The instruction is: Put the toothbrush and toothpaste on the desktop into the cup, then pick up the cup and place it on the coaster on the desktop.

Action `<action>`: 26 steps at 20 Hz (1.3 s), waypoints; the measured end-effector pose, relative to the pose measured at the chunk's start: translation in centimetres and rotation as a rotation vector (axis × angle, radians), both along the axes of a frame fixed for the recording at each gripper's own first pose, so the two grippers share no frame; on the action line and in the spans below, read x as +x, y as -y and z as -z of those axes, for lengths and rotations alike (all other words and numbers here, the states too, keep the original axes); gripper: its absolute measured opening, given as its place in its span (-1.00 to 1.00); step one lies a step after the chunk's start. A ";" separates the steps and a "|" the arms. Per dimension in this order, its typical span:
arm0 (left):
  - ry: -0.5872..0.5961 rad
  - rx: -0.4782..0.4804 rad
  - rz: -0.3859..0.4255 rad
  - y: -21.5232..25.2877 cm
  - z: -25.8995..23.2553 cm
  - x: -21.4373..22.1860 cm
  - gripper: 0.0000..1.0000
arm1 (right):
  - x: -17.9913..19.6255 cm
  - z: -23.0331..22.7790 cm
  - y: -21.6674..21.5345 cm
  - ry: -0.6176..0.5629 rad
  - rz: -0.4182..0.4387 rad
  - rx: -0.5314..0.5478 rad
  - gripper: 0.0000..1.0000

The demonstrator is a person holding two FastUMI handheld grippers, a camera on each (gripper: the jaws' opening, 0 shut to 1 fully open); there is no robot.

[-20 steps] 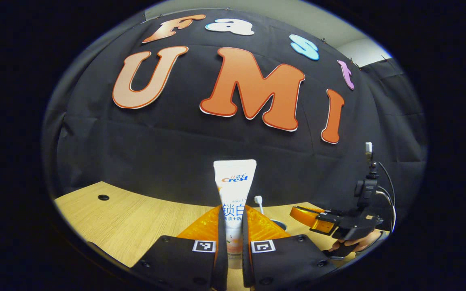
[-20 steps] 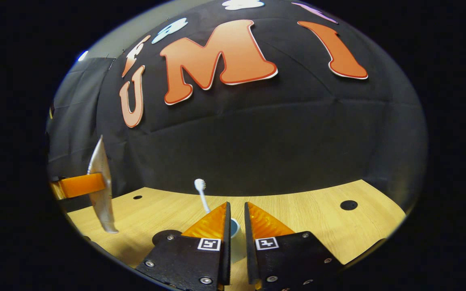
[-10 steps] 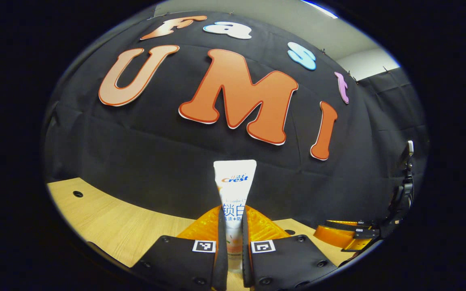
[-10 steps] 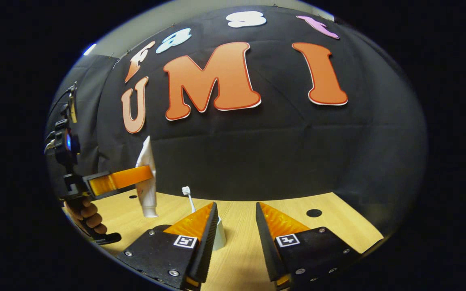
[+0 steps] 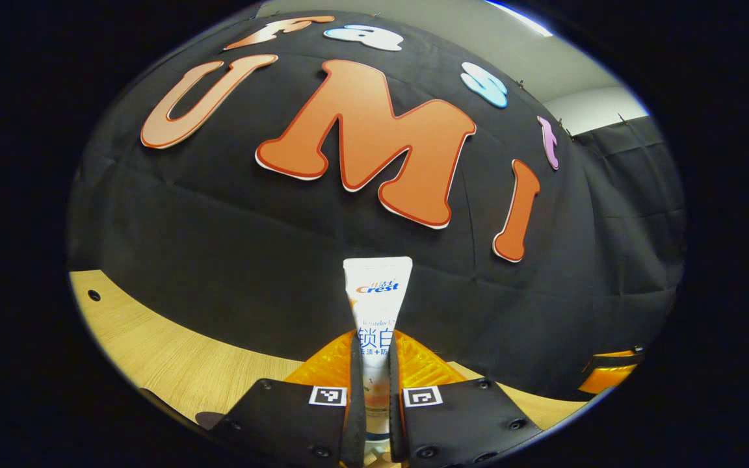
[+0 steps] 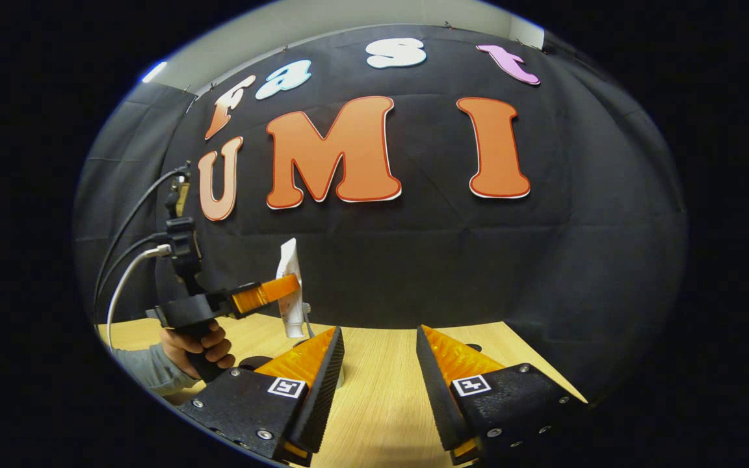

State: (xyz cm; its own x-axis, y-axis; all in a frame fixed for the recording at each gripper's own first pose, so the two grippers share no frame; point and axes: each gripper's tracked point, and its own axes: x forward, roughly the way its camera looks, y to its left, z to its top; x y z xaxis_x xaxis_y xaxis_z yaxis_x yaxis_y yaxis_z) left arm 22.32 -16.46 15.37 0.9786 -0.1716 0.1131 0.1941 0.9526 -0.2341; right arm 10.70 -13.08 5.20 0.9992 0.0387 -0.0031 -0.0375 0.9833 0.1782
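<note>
My left gripper (image 5: 374,341) is shut on a white toothpaste tube (image 5: 378,296), which stands upright between its fingers. In the right gripper view that same gripper (image 6: 264,294), held by a hand (image 6: 200,344), carries the tube (image 6: 289,292) cap down. A thin toothbrush (image 6: 308,318) stands right behind the tube. Below them, a sliver of the white cup (image 6: 341,376) peeks past one finger of my right gripper (image 6: 380,333), which is open and holds nothing. A dark round coaster (image 6: 254,362) lies left of the cup.
The wooden desktop (image 6: 381,396) runs back to the black cloth wall. A small round hole (image 6: 474,348) sits in the desktop to the right. A tip of the other gripper (image 5: 608,377) shows at the far right of the left gripper view.
My right gripper has opened and drawn back from the cup. The left gripper has carried the toothpaste across toward the cup, and now holds it close by the toothbrush.
</note>
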 end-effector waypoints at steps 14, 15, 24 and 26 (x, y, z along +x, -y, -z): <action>-0.160 0.090 0.027 1.5 8.1 1.8 -0.52 | -2.8 0.2 -0.2 -0.030 0.020 -0.020 0.43; -0.165 0.098 0.042 1.6 8.3 1.3 -0.52 | -2.9 -0.1 -0.3 -0.027 0.019 -0.016 0.43; -0.217 0.187 0.055 -1.3 6.4 -4.0 -0.03 | -1.5 -1.4 -3.8 -0.060 -0.021 0.032 0.42; -0.201 0.201 0.043 -3.2 4.8 -5.9 0.32 | -0.8 -1.6 -5.1 -0.070 -0.040 0.041 0.43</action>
